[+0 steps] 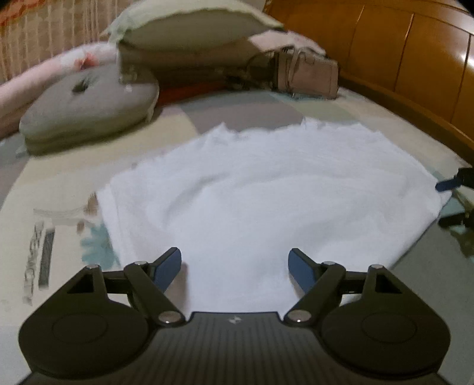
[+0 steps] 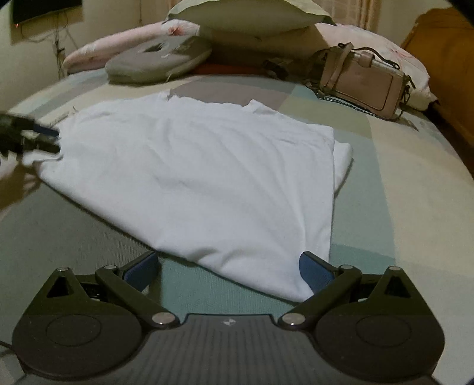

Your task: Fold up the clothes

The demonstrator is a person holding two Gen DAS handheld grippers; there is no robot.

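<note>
A white garment (image 1: pixel 266 183) lies partly folded and flat on the patchwork bedspread (image 1: pixel 183 127). My left gripper (image 1: pixel 235 266) hangs open over the cloth's near edge, its blue pads (image 1: pixel 170 266) wide apart and pressing on nothing. From the right wrist view the same garment (image 2: pixel 207 165) spreads ahead, and its near corner reaches in between the fingers of my open right gripper (image 2: pixel 228 269), close to the right pad (image 2: pixel 315 271). Each gripper shows in the other's view at a side edge of the cloth: the right gripper (image 1: pixel 447 203) and the left gripper (image 2: pixel 56 140).
A grey round cushion (image 1: pixel 89 109) and stacked pillows (image 1: pixel 189 26) sit at the far end of the bed. A pink handbag (image 2: pixel 364 80) lies to the far right of the garment. A wooden headboard (image 1: pixel 400 50) borders the bed.
</note>
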